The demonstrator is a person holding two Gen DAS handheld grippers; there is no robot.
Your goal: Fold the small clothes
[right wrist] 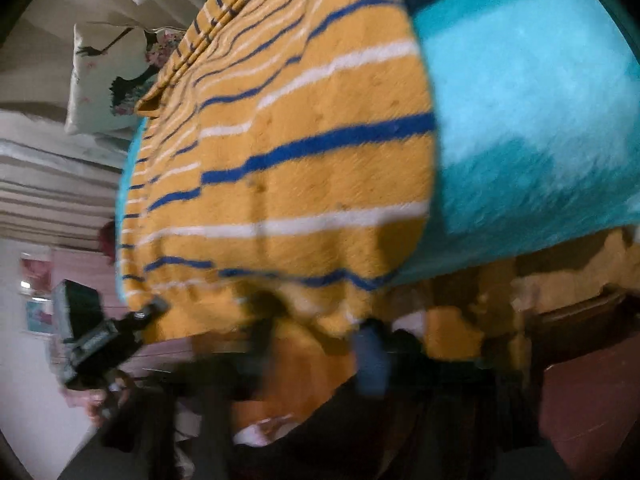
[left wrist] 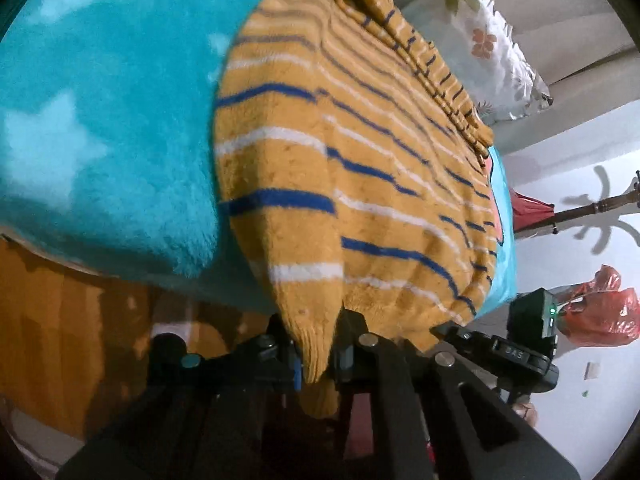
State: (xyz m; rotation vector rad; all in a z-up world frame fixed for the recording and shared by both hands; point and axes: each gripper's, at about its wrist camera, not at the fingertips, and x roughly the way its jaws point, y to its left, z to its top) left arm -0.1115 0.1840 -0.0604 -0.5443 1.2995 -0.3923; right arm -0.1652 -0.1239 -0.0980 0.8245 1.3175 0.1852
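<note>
Your left gripper [left wrist: 316,356] pinches the ribbed cuff of the striped yellow sweater [left wrist: 352,168], which lies ahead on the teal blanket [left wrist: 100,140]. Your right gripper [right wrist: 320,336], blurred, looks clamped on the sweater's near hem; pic unclear, w/ a floral pillow [left wrist: 492,44] beyond.

Bedroom: fleece blanket [left wrist: 100,120], floral pillow [left wrist: 492,48].

sweater [left wrist: 360,168] – mustard, blue-white stripes | blanket [left wrist: 100,120] – turquoise, pale stars
</note>
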